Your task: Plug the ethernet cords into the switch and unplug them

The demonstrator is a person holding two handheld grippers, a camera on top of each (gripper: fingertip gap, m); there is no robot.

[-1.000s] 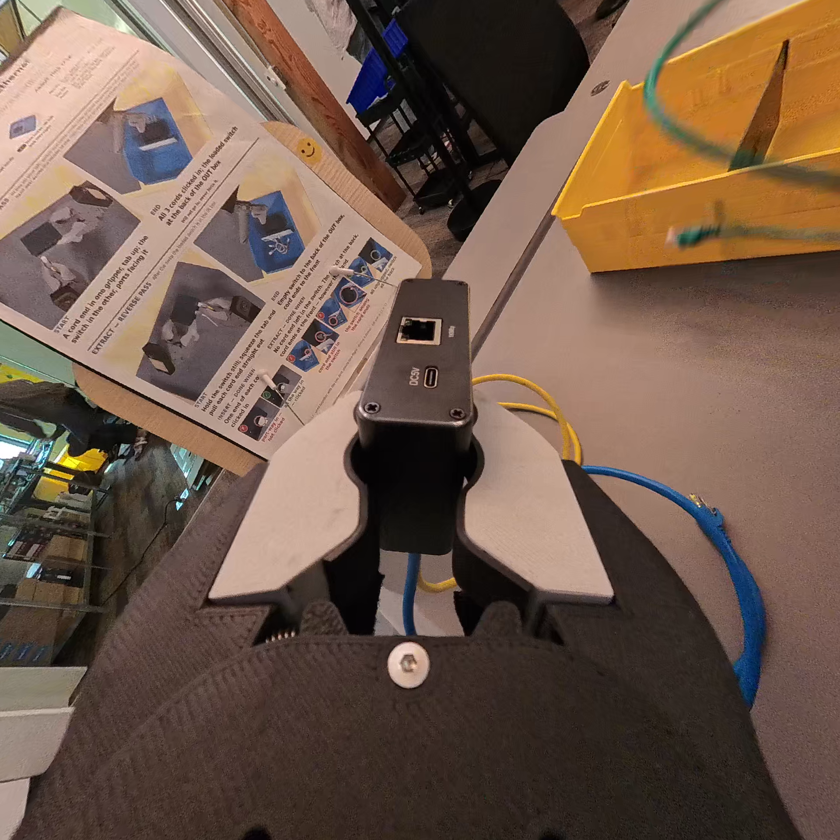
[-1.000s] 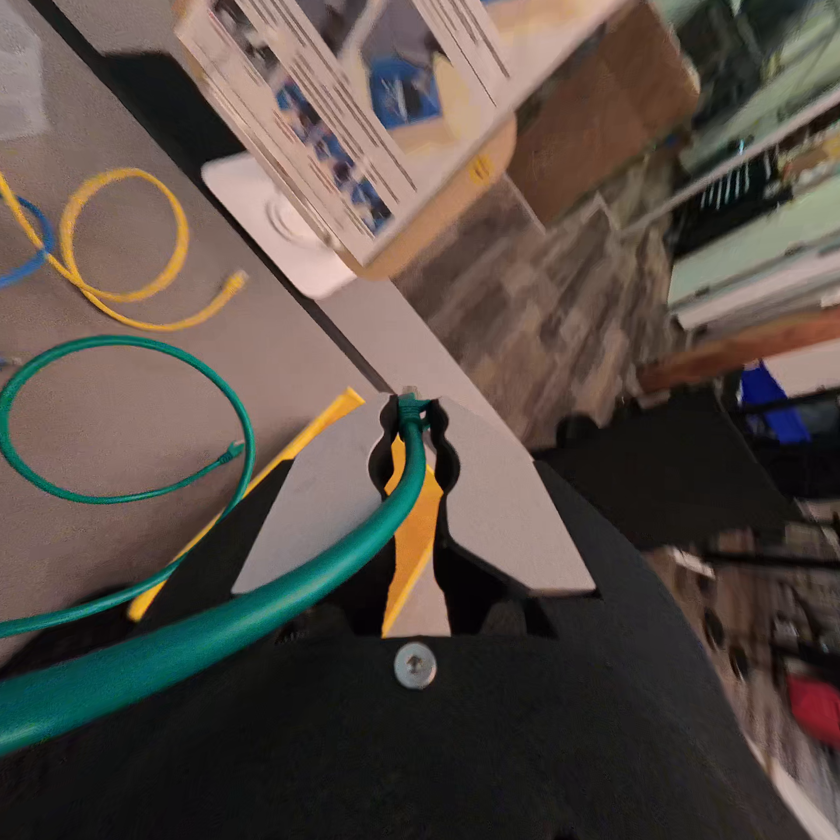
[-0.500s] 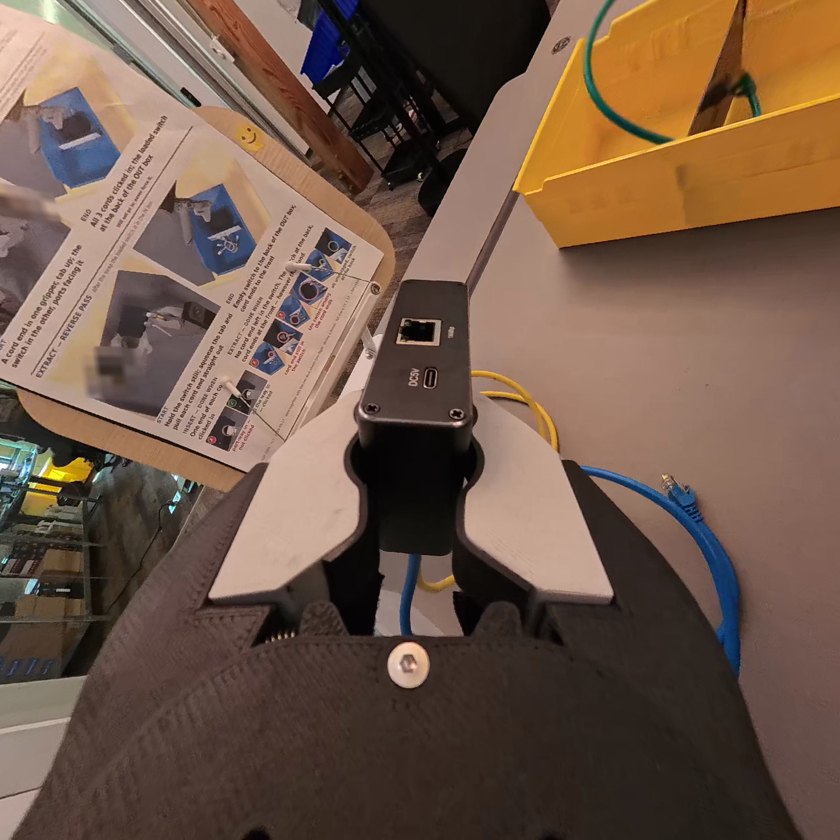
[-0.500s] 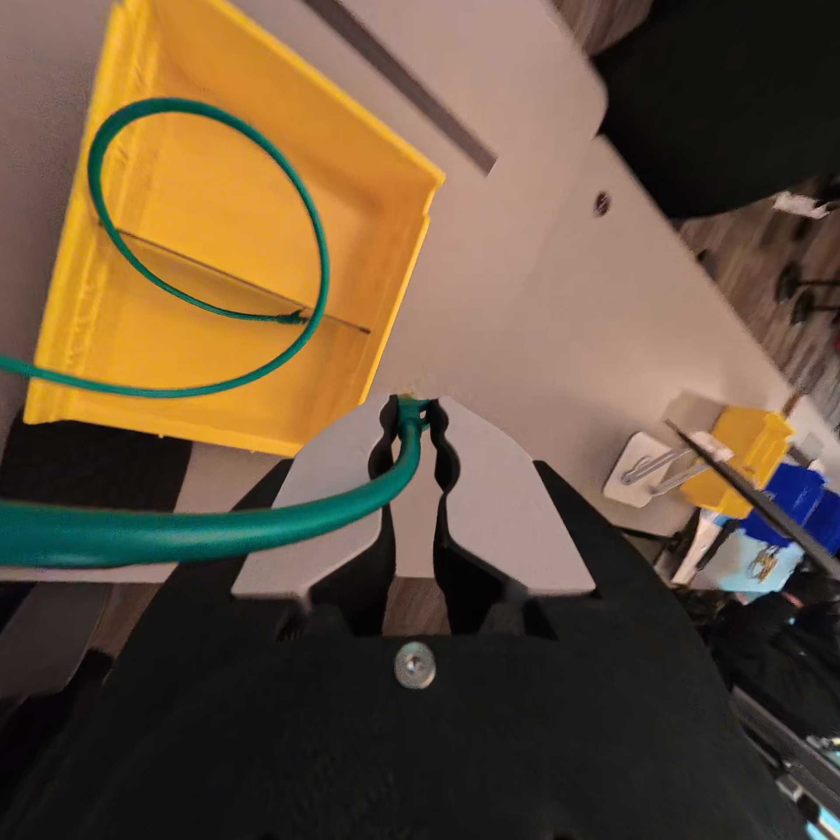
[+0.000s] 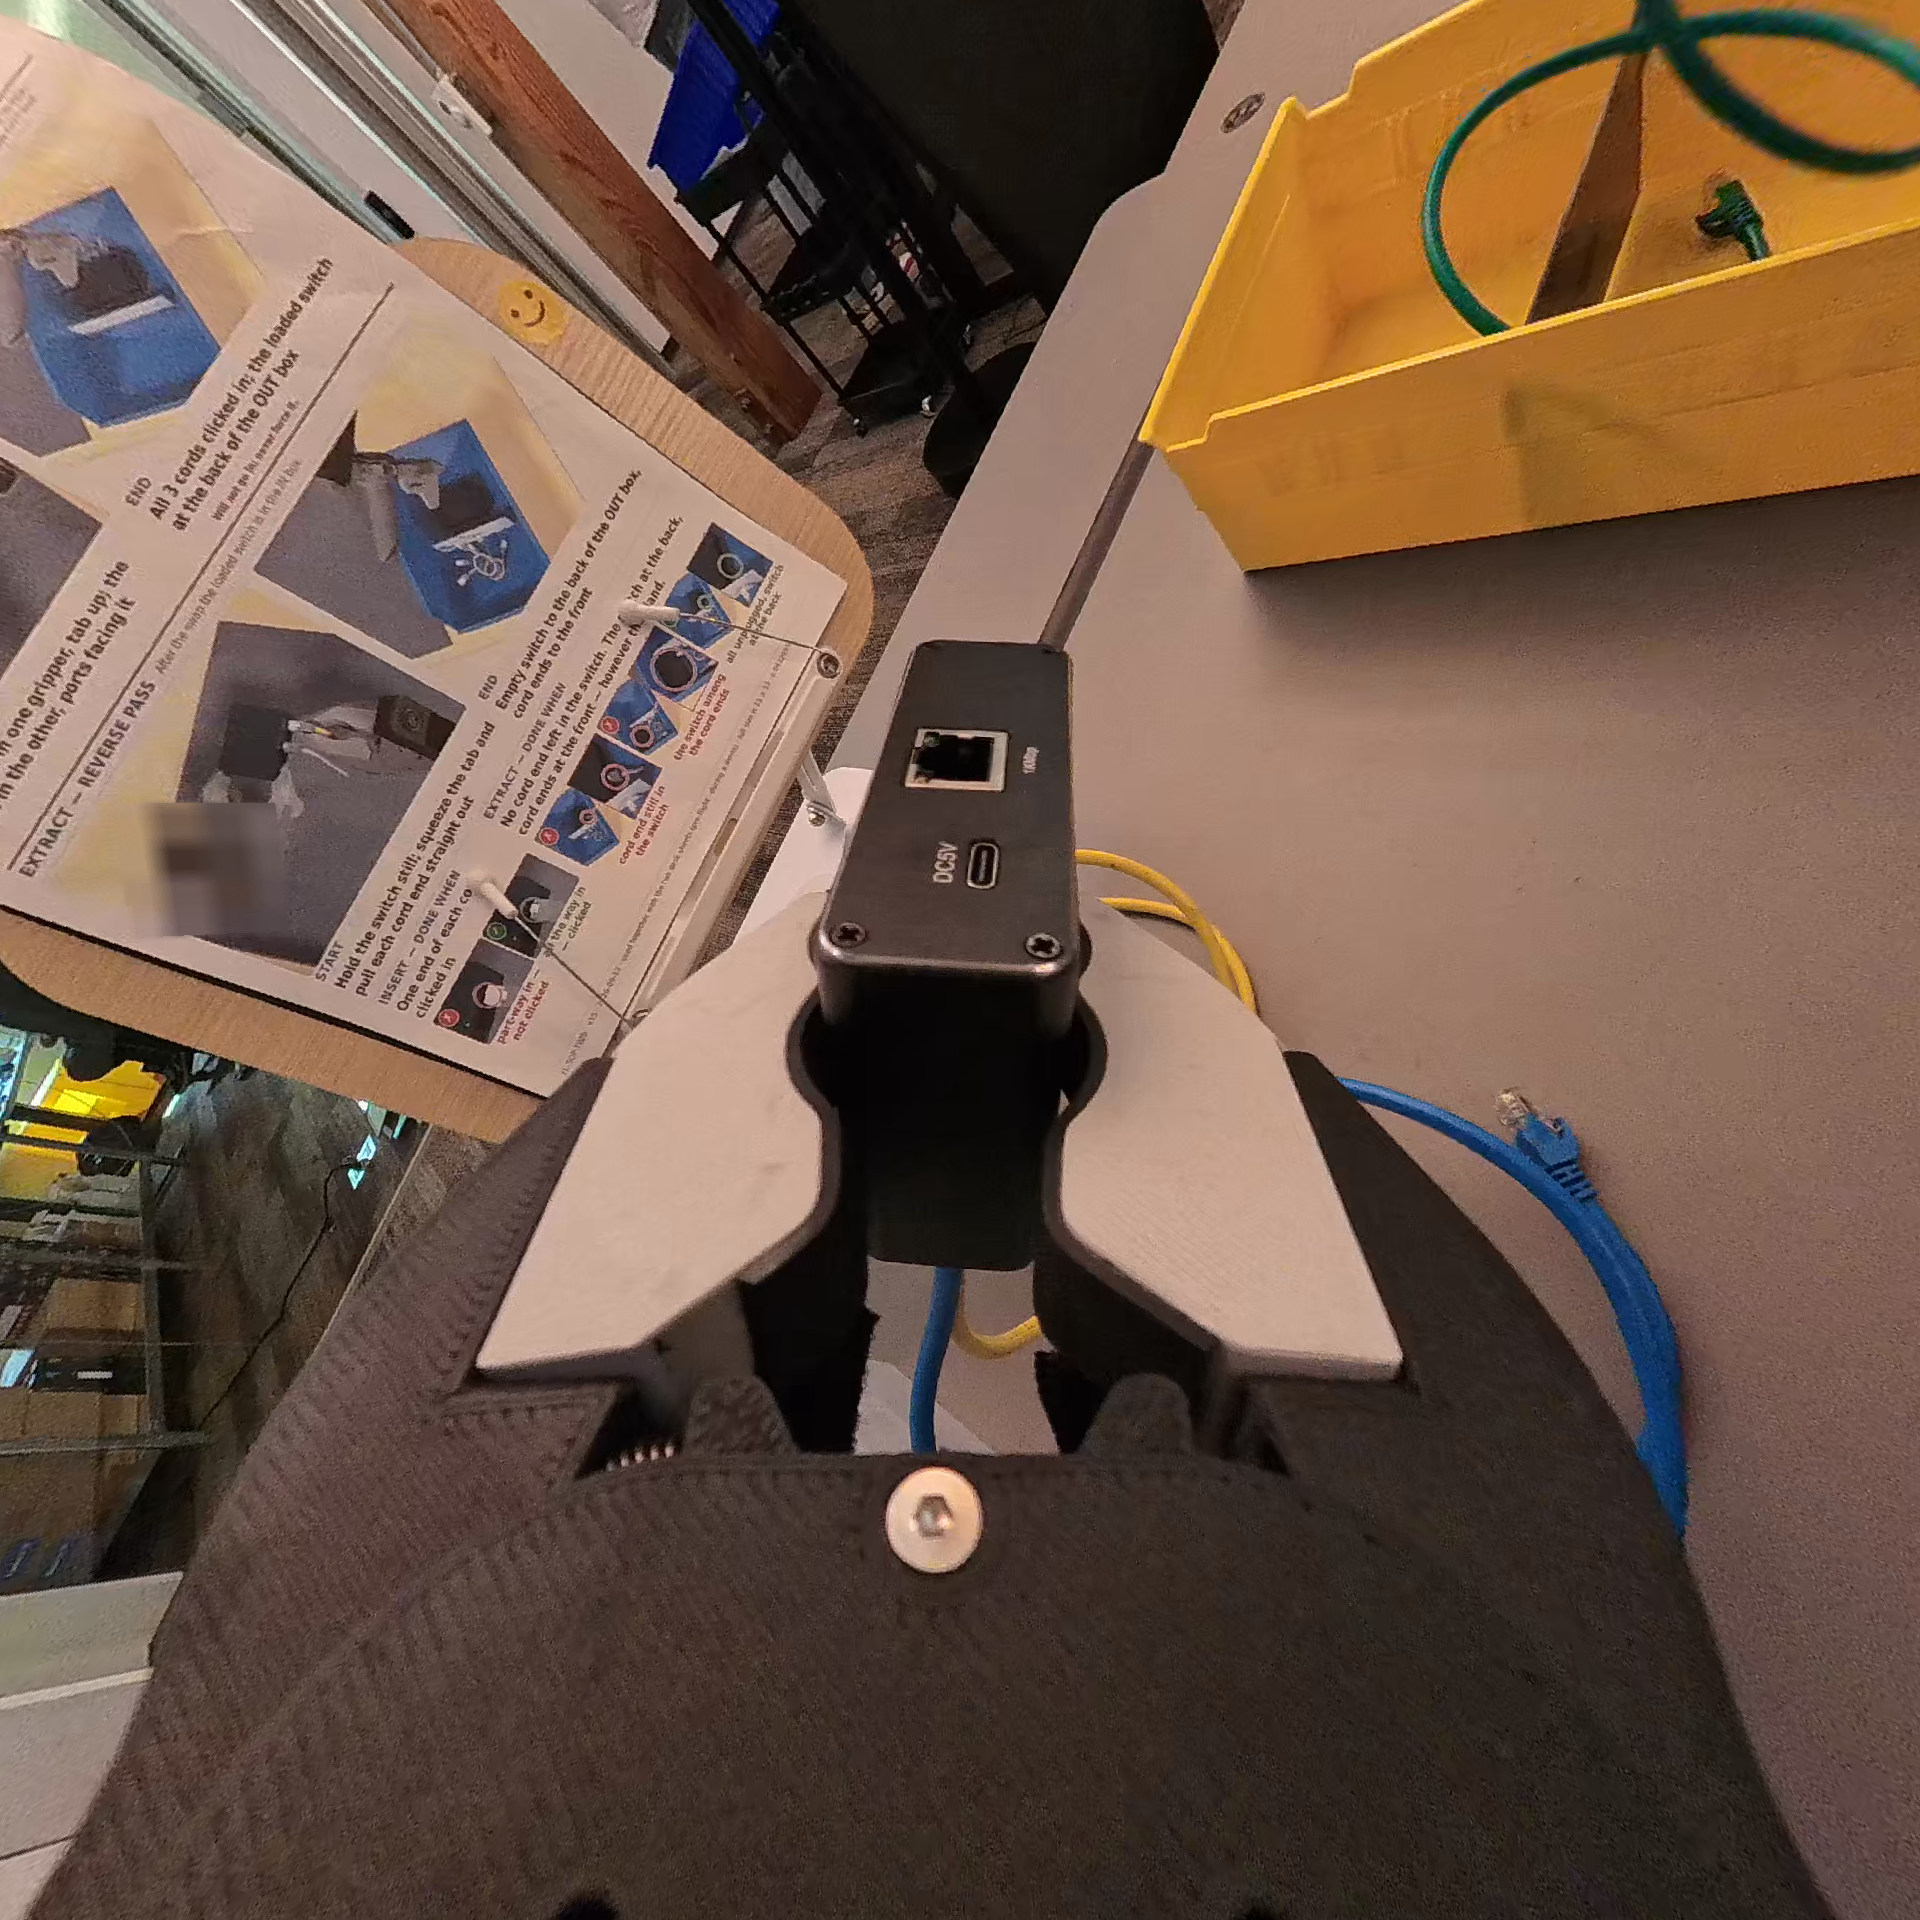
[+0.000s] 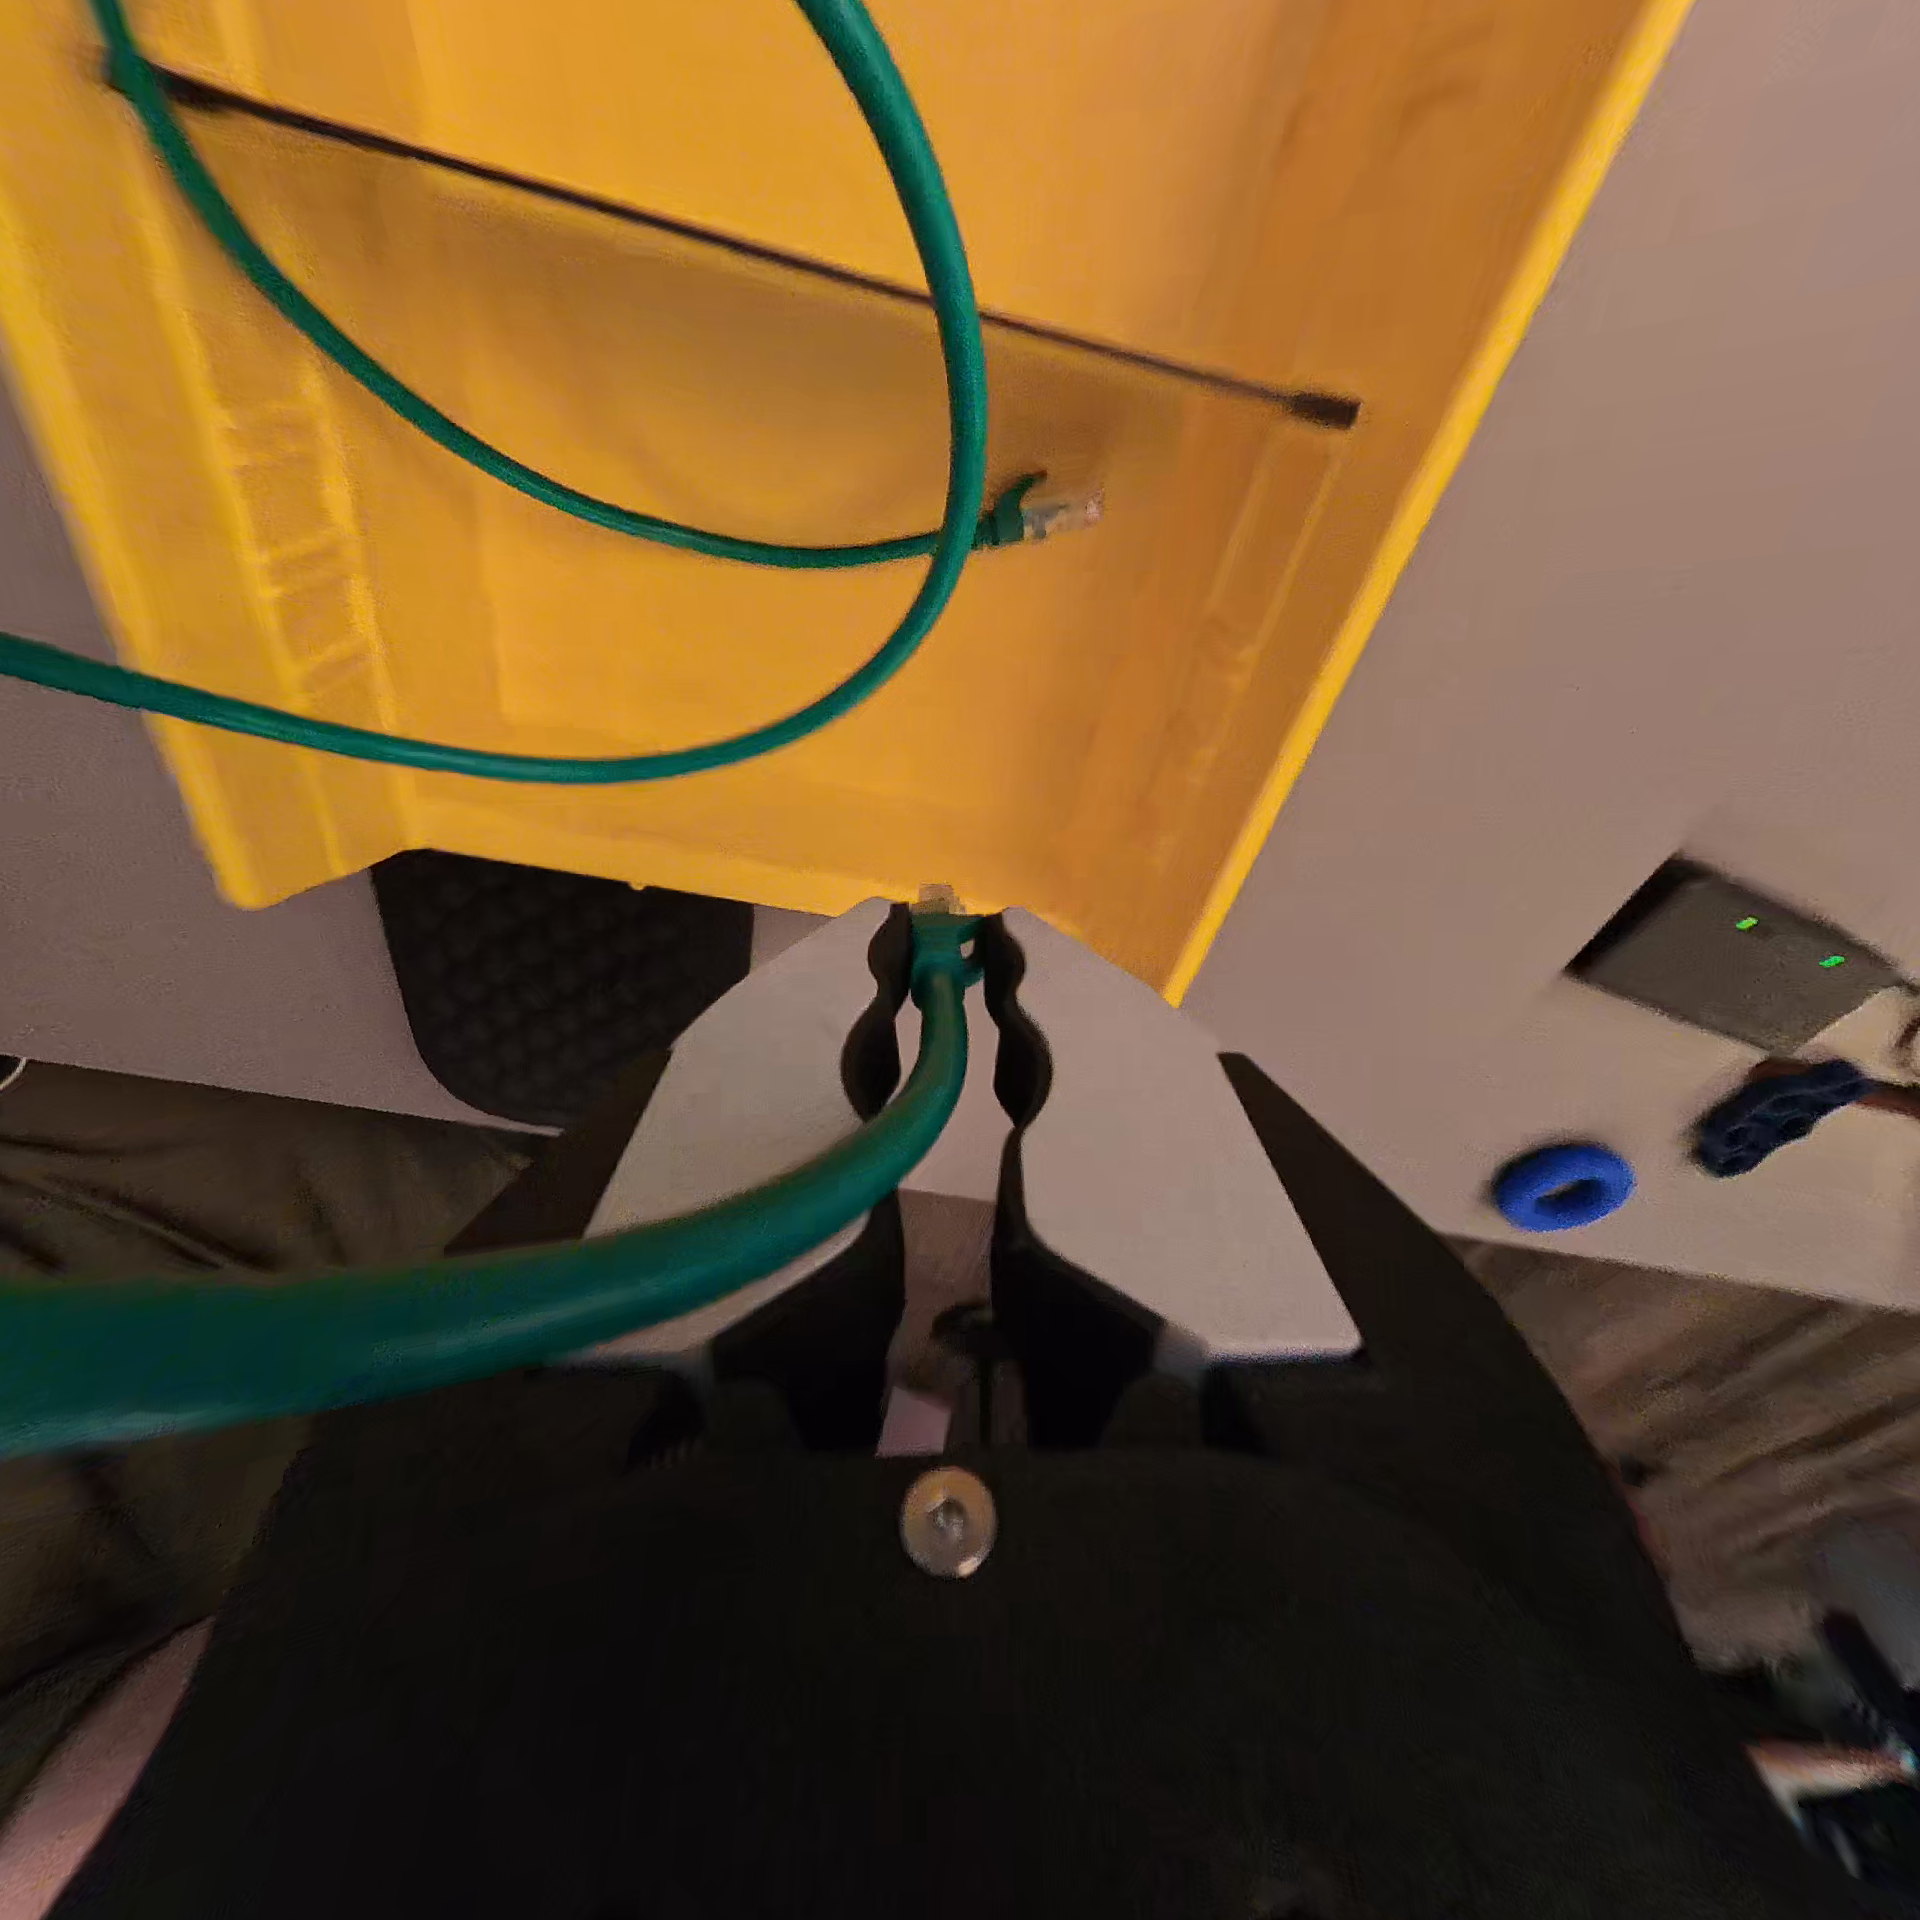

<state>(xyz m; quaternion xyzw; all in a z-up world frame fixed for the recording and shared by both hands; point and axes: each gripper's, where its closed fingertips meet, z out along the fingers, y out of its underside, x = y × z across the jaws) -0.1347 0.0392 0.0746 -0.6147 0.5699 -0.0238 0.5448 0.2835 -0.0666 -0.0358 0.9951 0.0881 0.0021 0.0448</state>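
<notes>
Left gripper (image 5: 948, 1023): its fingers (image 5: 707, 1164) clamp the black switch (image 5: 961, 831), which juts forward above the grey worktop (image 5: 1558, 831) with one port-bearing face turned up and that port unoccupied. Ahead of the switch the worktop runs clear as far as the near wall of the yellow bin (image 5: 1558, 416); a seam in the worktop leads away toward its far rounded edge, beyond which the floor drops off. To the left an instruction sheet on a wooden board (image 5: 416, 644) stands tilted on a stand, just beside the switch and closing off that side. Below and to the right lie a blue ethernet cord (image 5: 1621, 1278), its free plug resting on the worktop, and a yellow ethernet cord (image 5: 1205, 925) looped partly under the gripper.

Right gripper (image 6: 940, 925): its fingers (image 6: 1132, 1174) pinch the plug end of the green ethernet cord (image 6: 644, 1288) and hover at the bin's rim (image 6: 1403, 540). The cord loops over the bin, its other plug hanging inside near the dark divider (image 6: 727, 239) that splits the bin into two compartments. To the right of the bin, open worktop holds a small grey box with green lights (image 6: 1735, 977) and a blue ring (image 6: 1558, 1184), both blurred.
</notes>
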